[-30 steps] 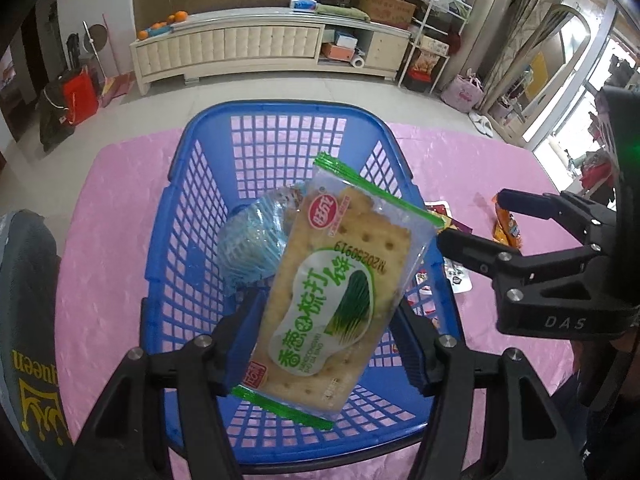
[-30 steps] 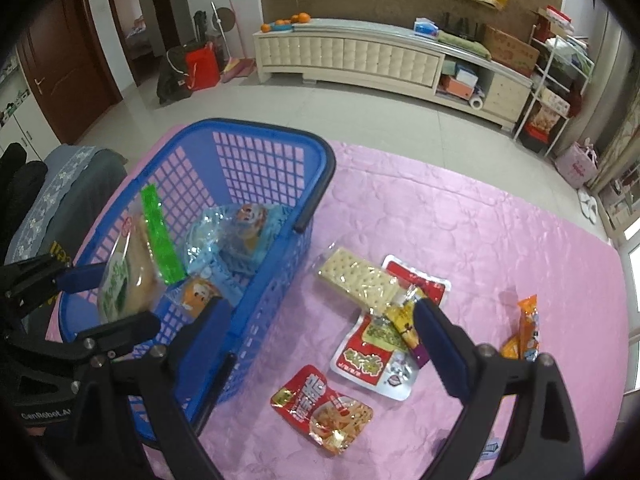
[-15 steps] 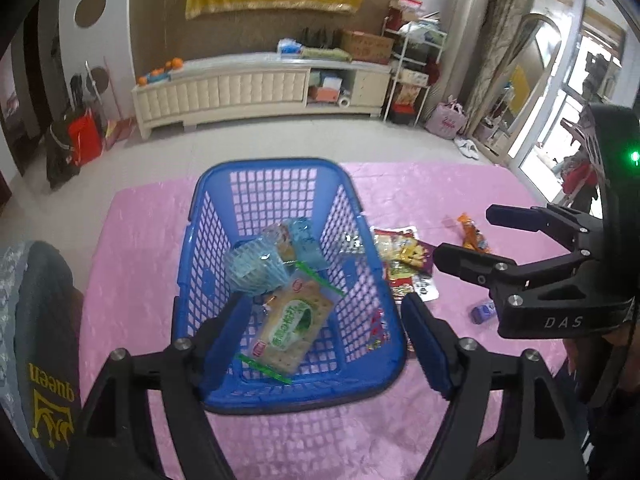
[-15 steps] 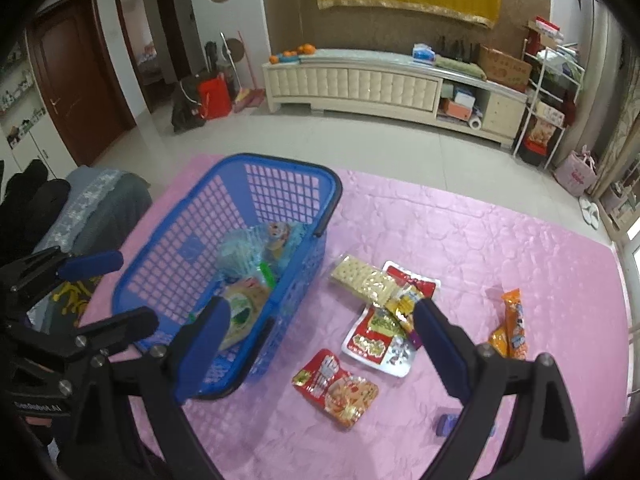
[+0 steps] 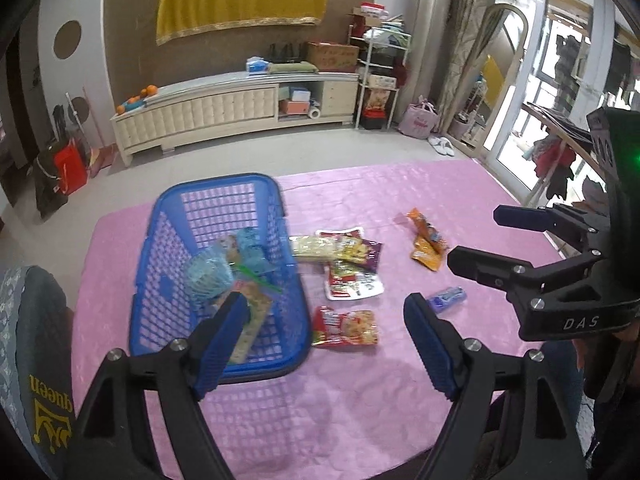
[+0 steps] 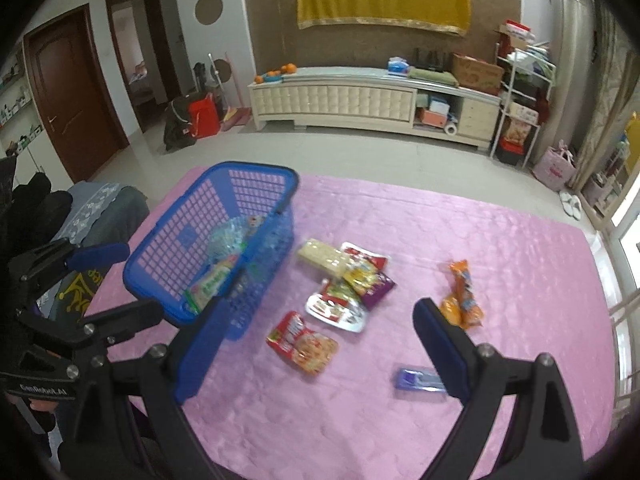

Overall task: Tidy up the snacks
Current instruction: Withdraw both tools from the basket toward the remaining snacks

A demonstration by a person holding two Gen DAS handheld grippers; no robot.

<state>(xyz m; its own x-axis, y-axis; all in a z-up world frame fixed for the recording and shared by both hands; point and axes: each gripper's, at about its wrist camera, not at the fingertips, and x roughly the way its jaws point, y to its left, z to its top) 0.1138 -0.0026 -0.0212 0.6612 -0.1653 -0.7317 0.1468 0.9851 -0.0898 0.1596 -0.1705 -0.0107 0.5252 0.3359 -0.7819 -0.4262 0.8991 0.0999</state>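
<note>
- Snacks (image 6: pixel 345 297) are lying loose on the pink tabletop (image 6: pixel 460 240) beside the blue basket (image 6: pixel 160 248); a cracker pack (image 6: pixel 208 285) is sitting inside it
- left tool (image 5: pixel 320 344) has just been opening, holding nothing; right tool (image 6: pixel 320 346) is standing wide, empty

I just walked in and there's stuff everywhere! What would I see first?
First the bright blue basket on the pink tablecloth, already holding a green cracker pack. Beside it, loose snack packets lie scattered, with an orange one farther right. Two open grippers hang above, holding nothing.
</note>
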